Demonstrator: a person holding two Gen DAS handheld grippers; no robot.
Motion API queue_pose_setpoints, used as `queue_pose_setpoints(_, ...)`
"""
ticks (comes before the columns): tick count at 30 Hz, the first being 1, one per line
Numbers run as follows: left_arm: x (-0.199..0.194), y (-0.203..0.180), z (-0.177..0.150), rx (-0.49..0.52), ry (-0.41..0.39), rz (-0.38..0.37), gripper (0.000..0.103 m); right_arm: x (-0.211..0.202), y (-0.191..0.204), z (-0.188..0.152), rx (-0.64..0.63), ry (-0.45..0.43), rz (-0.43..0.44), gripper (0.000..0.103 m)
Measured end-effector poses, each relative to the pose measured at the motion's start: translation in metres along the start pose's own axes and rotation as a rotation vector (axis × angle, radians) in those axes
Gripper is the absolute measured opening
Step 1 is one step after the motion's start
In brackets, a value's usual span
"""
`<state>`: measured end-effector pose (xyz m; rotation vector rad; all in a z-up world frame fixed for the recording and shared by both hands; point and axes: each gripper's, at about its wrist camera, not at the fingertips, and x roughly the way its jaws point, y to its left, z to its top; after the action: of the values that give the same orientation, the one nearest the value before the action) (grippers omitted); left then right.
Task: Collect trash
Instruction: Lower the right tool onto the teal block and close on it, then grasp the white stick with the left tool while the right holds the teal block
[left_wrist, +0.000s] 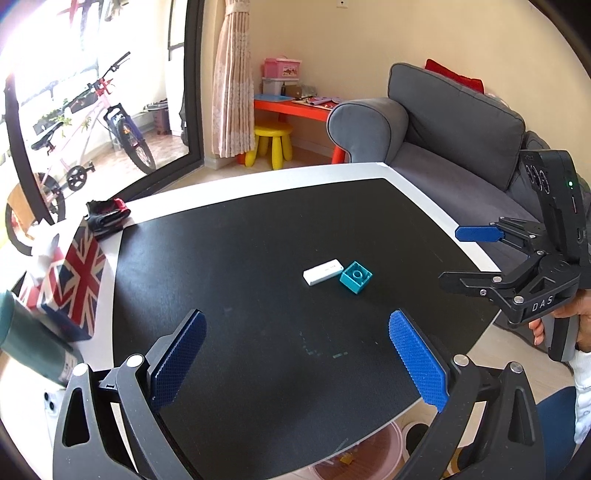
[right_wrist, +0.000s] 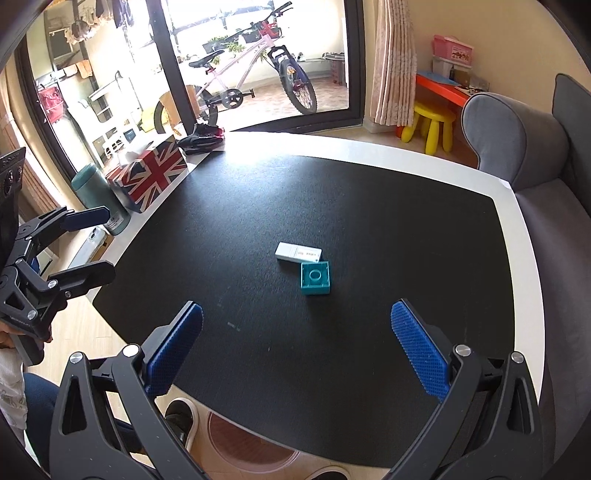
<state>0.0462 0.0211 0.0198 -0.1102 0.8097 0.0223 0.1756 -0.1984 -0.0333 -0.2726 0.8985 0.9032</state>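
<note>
A small white box (left_wrist: 323, 272) and a teal toy brick (left_wrist: 355, 277) lie side by side, touching, in the middle of the black mat (left_wrist: 240, 258). They also show in the right wrist view as the white box (right_wrist: 298, 252) and the brick (right_wrist: 315, 278). My left gripper (left_wrist: 295, 354) is open and empty, held above the mat's near edge. My right gripper (right_wrist: 295, 347) is open and empty too, short of the brick. The right gripper (left_wrist: 452, 254) shows at the right in the left wrist view, and the left gripper (right_wrist: 99, 240) at the left in the right wrist view.
A Union Jack tissue box (right_wrist: 151, 173), a green flask (right_wrist: 99, 197), a phone (right_wrist: 92, 240) and dark gloves (right_wrist: 201, 138) sit along the table's left edge. A pink bin (right_wrist: 251, 446) stands on the floor under the near edge. A grey sofa (left_wrist: 461, 129) is to the right.
</note>
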Motion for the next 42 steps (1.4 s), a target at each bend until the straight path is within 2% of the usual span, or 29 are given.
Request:
queue_pose_setpoints(4, 0.013, 0.006, 0.013, -0.001, 0.005, 0.0, 0.096, 0.019, -0.004, 0.015, 0.0, 0.025, 0.011, 0.1)
queue_pose_setpoints(10, 0.034, 0.013, 0.025, -0.005, 0.021, -0.007, 0.096, 0.053, -0.005, 0.022, -0.022, 0.111, 0.002, 0.1)
queue_pose_setpoints(18, 0.06, 0.021, 0.023, -0.03, 0.065, -0.026, 0.096, 0.096, -0.006, 0.028, -0.04, 0.206, -0.009, 0.1)
queue_pose_setpoints(25, 0.075, 0.03, 0.025, -0.049, 0.09, -0.024, 0.096, 0.123, -0.01, 0.029, -0.049, 0.249, -0.025, 0.1)
queue_pose_setpoints(26, 0.077, 0.032, 0.025, -0.053, 0.091, -0.024, 0.096, 0.125, -0.011, 0.029, -0.048, 0.252, -0.025, 0.098)
queue_pose_setpoints(27, 0.081, 0.034, 0.025, -0.058, 0.1, -0.022, 0.096, 0.129, -0.011, 0.028, -0.05, 0.259, -0.021, 0.088)
queue_pose_setpoints(29, 0.083, 0.034, 0.025, -0.058, 0.1, -0.018, 0.096, 0.135, -0.012, 0.027, -0.053, 0.278, -0.03, 0.075)
queue_pose_setpoints(31, 0.087, 0.035, 0.024, -0.062, 0.107, -0.02, 0.096, 0.139, -0.013, 0.027, -0.056, 0.286, -0.029, 0.074)
queue_pose_setpoints(33, 0.09, 0.036, 0.024, -0.063, 0.11, -0.015, 0.096, 0.143, -0.013, 0.026, -0.056, 0.287, -0.031, 0.065)
queue_pose_setpoints(37, 0.092, 0.034, 0.024, -0.065, 0.11, -0.015, 0.096, 0.147, -0.014, 0.025, -0.061, 0.296, -0.029, 0.053)
queue_pose_setpoints(41, 0.092, 0.032, 0.023, -0.063, 0.11, -0.014, 0.096, 0.15, -0.014, 0.024, -0.061, 0.295, -0.028, 0.033)
queue_pose_setpoints(42, 0.092, 0.031, 0.023, -0.063, 0.111, -0.014, 0.096, 0.15, -0.014, 0.025, -0.062, 0.293, -0.03, 0.033)
